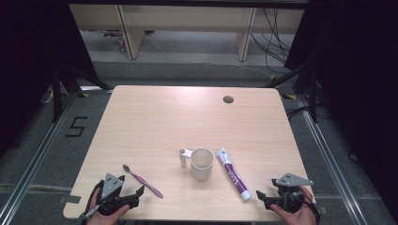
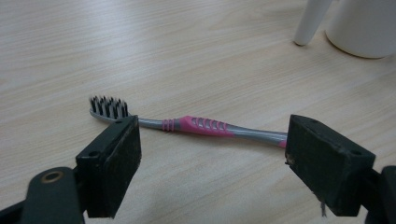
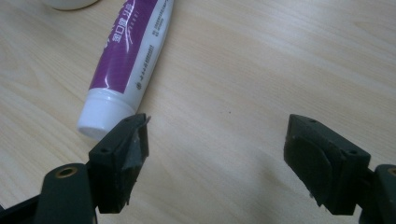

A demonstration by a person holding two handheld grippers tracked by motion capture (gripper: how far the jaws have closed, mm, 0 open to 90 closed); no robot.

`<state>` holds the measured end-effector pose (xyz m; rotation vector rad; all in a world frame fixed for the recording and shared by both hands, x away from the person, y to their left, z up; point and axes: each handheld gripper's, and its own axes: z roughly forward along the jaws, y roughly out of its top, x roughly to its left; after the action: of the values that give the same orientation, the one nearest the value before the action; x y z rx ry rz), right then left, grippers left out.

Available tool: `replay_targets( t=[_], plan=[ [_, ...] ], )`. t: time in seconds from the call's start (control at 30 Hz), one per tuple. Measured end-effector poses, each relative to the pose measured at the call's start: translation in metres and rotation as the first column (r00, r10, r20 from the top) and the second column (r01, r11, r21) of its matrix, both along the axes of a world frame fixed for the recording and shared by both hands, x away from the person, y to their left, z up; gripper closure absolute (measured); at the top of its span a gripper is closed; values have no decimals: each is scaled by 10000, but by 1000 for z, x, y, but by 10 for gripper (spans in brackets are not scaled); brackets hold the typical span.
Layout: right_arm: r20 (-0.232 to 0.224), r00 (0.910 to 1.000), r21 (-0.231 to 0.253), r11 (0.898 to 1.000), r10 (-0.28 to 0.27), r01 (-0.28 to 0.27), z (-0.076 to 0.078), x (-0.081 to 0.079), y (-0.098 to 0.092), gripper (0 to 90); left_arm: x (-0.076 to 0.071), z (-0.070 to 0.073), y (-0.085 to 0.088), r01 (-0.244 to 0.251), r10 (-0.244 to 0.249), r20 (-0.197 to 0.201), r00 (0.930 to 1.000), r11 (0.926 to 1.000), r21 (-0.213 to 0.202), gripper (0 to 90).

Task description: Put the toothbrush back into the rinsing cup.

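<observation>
Nothing gripped yet, nothing lifted: barely at the start, to judge from how everything lies. Left hand-held gripper [image 1: 133, 194] low at the near left corner of the desk [image 1: 155, 117], jaws spread wide and empty, aimed at the toothbrush [image 1: 143, 181] just ahead. Toothbrush flat on the wood, bristles toward the far side, pink-and-grey handle [image 2: 205, 126] lying crosswise beyond the two black pads in the left gripper view (past the tips rather than between them, as far as can be told, and untouched). Right hand-held gripper [image 1: 263, 197] at the near right corner, likewise wide open and holding nothing, with the capped end of the toothpaste tube [image 3: 123, 56] just beside its left pad in the right gripper view; whether pad and cap touch, hard to say. Tube flat on the desk, white cap toward the person, purple body running up to the right of the white cup [image 1: 202, 163]. Cup upright near the middle of the desk, handle to its left, seemingly empty inside. Probably left to do: close on the brush and on the tube, lift both, and bring them to the cup or to each other. All of that still ahead, judged from the open jaws and the undisturbed lie of the three things.
</observation>
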<state>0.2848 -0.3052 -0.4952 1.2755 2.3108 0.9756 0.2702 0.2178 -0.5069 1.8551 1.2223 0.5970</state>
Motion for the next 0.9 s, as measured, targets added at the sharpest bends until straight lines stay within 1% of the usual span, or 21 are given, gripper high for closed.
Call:
replay_targets(
  t=[0.07,0.1,0.13,0.17,0.2,0.23,0.27,0.3,0.33,0.37,0.4,0.43,0.47,0.5,0.53,0.63,0.67,0.73,0.77,0.87,0.9],
  plan=[
    [39,10000,6,10000,79,-79,0,1,0,232,0,0,0,-18,18,-1,10000,10000,-4,181],
    [211,9996,-121,9997,210,-207,-1,2,-1,234,0,0,0,-48,48,-16,10000,10000,-20,181],
    [211,9996,-121,9997,210,-207,-1,2,-1,234,0,0,0,-48,48,-16,10000,10000,-20,181],
    [-20,10000,-4,10000,58,-58,-2,0,1,235,0,-1,0,-135,135,-8,9999,9999,-82,181],
    [-20,10000,-4,10000,58,-58,-2,0,1,235,0,-1,0,-135,135,-8,9999,9999,-82,181],
    [118,9997,-141,9996,226,-224,-2,2,0,236,-1,0,1,-203,202,-136,9997,9998,-59,181],
    [118,9997,-141,9996,226,-224,-2,2,0,236,-1,0,1,-203,202,-136,9997,9998,-59,181],
    [137,9995,-3,9996,274,-274,-3,3,0,235,-1,0,1,-537,520,-437,9977,9978,-381,180],
    [137,9995,-3,9996,274,-274,-3,3,0,235,-1,0,1,-537,520,-437,9977,9978,-381,179],
    [248,9995,-51,9998,176,-175,-2,2,-1,236,-1,0,3,-741,713,-600,9957,9962,-452,179],
    [261,9995,20,9999,165,-165,-2,2,0,236,-2,0,4,-829,797,-691,9944,9956,-448,178],
    [261,9995,20,9999,165,-165,-2,2,0,236,-2,0,4,-829,797,-691,9944,9956,-448,177],
    [113,9999,141,9999,64,-66,-1,1,0,237,-1,0,4,-994,948,-745,9927,9932,-604,177],
    [186,9998,-3,10000,8,-8,0,1,0,238,-1,1,6,-1097,1046,-793,9914,9919,-636,176],
    [113,9999,88,9999,70,-71,-1,1,0,238,-1,2,6,-1220,1159,-846,9896,9900,-704,176],
    [119,9999,187,9998,53,-55,-2,2,0,238,0,3,7,-1249,1188,-924,9886,9901,-636,174],
    [-24,10000,431,9990,92,-91,-3,2,0,240,1,4,6,-1339,1269,-984,9870,9887,-677,173],
    [-46,10000,437,9990,39,-36,-3,2,-1,240,2,7,4,-1349,1275,-1035,9864,9885,-679,174],
    [-60,10000,431,9991,42,-39,-3,2,-1,240,3,8,2,-1353,1272,-1032,9865,9879,-760,174],
    [6,10000,357,9993,64,-64,-3,2,-1,240,3,10,0,-1292,1210,-1024,9874,9885,-781,192],
    [-23,9999,425,9990,108,-107,-3,2,0,241,4,12,-3,-1194,1119,-1121,9874,9908,-631,195]
  ],
)
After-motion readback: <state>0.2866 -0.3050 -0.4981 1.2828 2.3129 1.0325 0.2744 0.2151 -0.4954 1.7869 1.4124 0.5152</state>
